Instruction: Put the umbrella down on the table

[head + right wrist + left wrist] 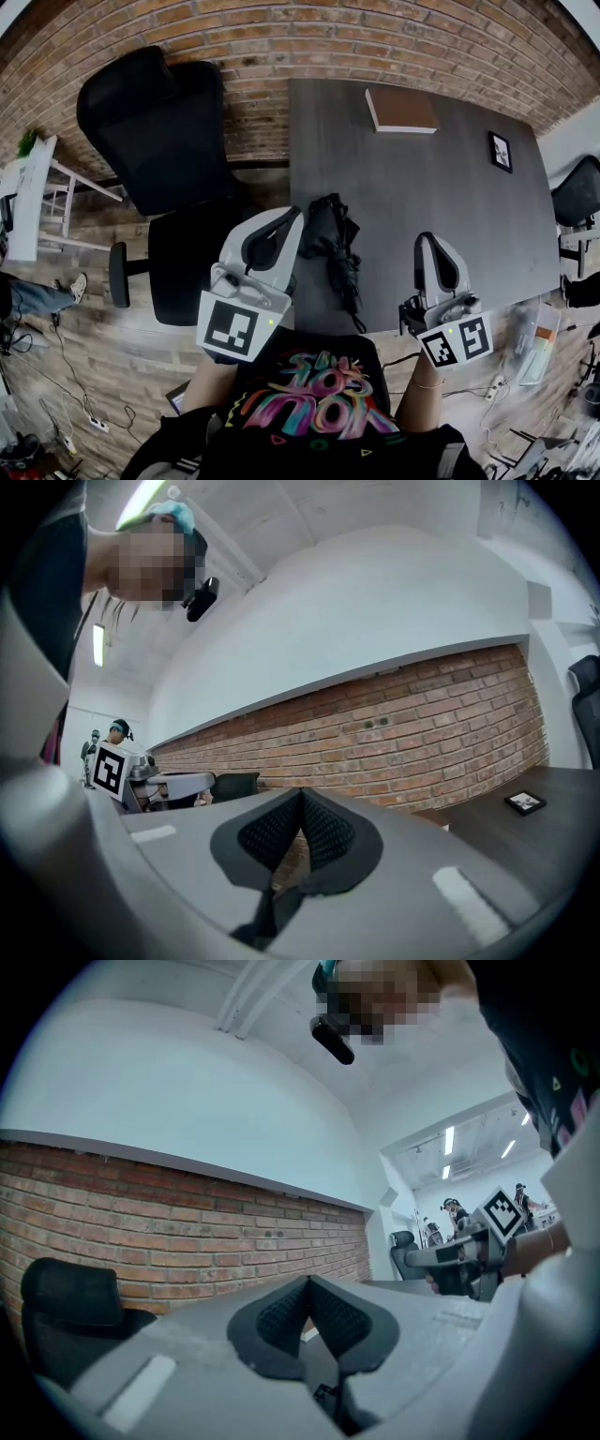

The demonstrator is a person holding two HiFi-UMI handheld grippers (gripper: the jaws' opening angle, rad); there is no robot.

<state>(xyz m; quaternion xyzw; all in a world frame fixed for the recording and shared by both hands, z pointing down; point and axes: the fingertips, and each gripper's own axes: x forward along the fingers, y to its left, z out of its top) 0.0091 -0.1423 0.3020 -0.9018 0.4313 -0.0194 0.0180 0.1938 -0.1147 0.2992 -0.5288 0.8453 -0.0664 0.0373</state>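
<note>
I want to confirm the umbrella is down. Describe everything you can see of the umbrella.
The umbrella is black and folded, its cloth loosely bunched, wider at the far end and tapering to a thin end by the table's near edge. It lies flat on the dark table, between the left gripper and the right gripper, nearer the left. Neither grips it.

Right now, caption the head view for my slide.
Folded black umbrella lies on the dark table between the shut, empty left gripper and right gripper.

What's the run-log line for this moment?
umbrella: lying on table, ungripped | left hand-held gripper: shut, empty | right hand-held gripper: shut, empty | task: looks done
</note>
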